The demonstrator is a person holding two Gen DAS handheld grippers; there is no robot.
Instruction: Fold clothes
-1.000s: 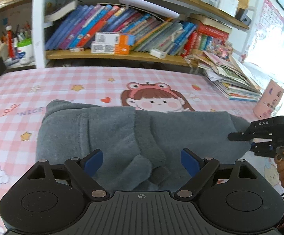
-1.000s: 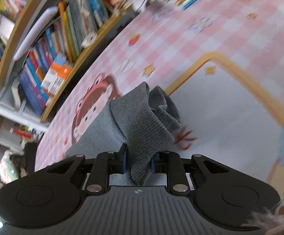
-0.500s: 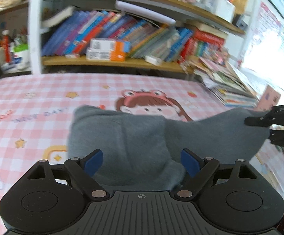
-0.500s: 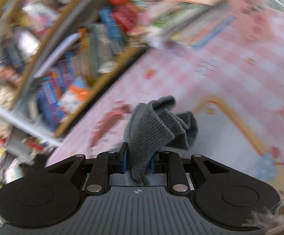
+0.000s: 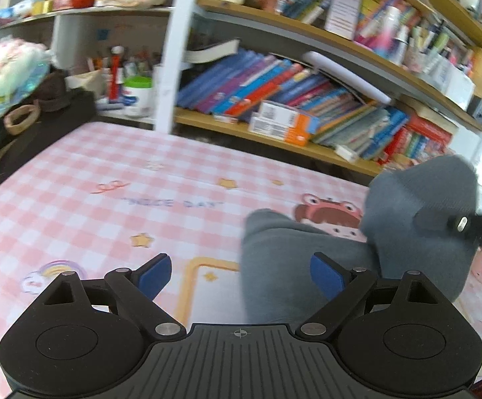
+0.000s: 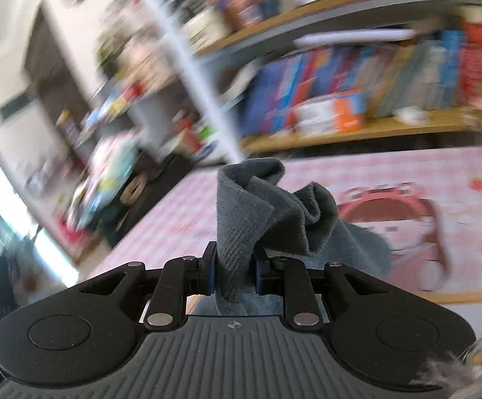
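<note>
left gripper: wide apart, holding nothing | right gripper: clamped on grey garment, lifted off pink mat

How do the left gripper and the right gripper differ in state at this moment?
The left gripper is open and holds nothing; the right gripper is shut on the grey garment. The left hangs over the pink checked tablecloth; the right carries lifted cloth. Both have black bodies and blue pads.
</note>
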